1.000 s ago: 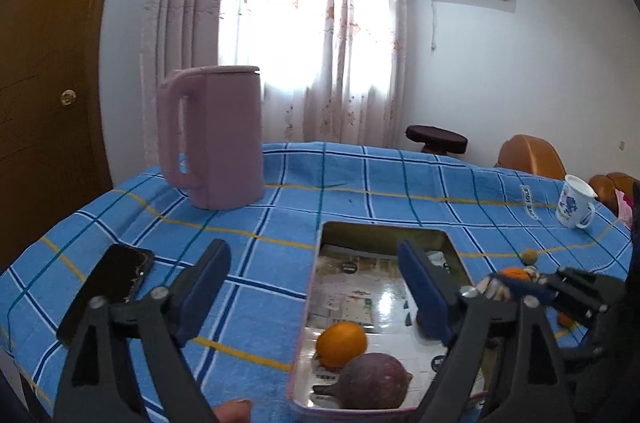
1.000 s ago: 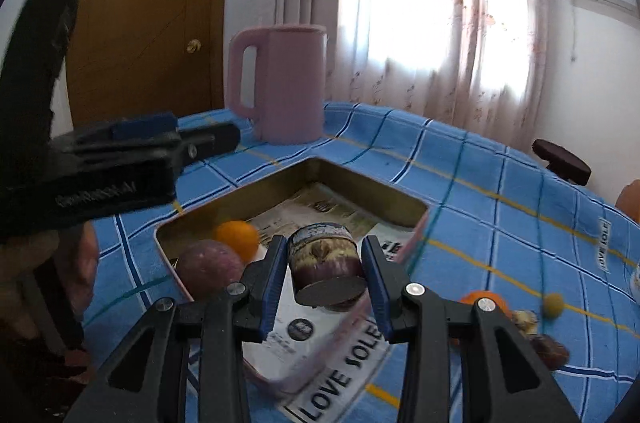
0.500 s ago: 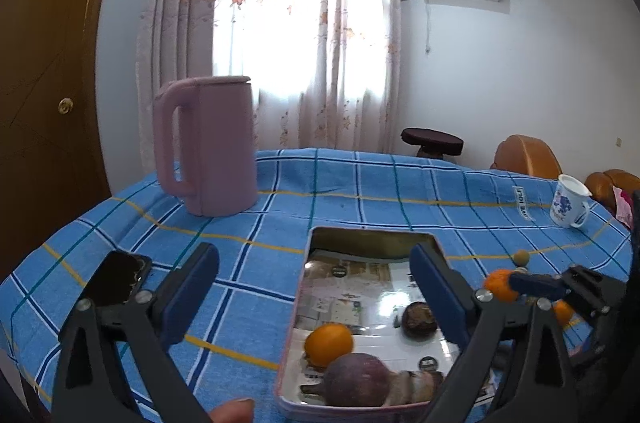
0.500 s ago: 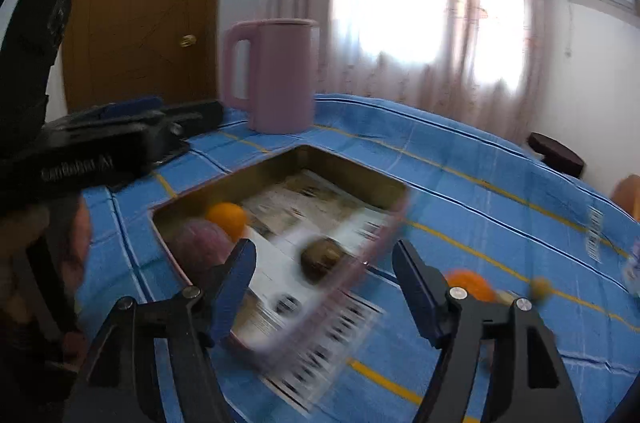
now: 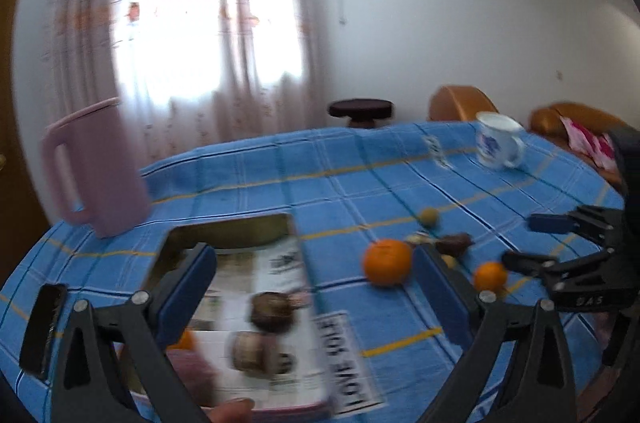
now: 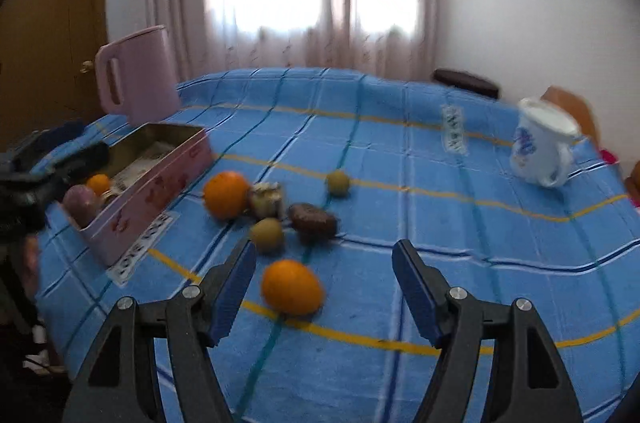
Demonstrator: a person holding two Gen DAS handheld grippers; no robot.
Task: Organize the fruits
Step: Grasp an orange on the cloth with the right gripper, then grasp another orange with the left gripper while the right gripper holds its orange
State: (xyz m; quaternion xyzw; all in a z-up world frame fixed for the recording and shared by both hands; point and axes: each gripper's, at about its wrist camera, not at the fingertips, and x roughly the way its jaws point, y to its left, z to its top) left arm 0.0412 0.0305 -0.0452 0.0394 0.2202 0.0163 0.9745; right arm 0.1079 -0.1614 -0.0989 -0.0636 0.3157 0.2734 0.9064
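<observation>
My left gripper [image 5: 316, 287] is open wide and empty over the right edge of the pink tin [image 5: 224, 231]. The paper-lined tin holds two dark fruits [image 5: 272, 311], a small orange [image 5: 184, 341] and a purple fruit [image 5: 188, 371]. My right gripper [image 6: 326, 283] is open above the cloth. An orange [image 6: 292, 287] lies in view between its fingers, nearer the left one, with no pad touching it. Further off lie a larger orange [image 6: 226, 193], a pale fruit [image 6: 266, 199], a dark brown fruit [image 6: 314, 219] and two green fruits [image 6: 267, 233].
A pink jug [image 6: 136, 75] stands behind the tin [image 6: 152, 175]. A white mug [image 6: 544, 151] sits at the far right of the blue checked cloth. A black phone [image 5: 44, 327] lies at the table's left edge. A person's fingertip [image 5: 234, 409] shows at the bottom.
My right gripper opened and let the dark fruit go into the tin, then swung right over the loose fruits. My left gripper also swung right and opened a little wider.
</observation>
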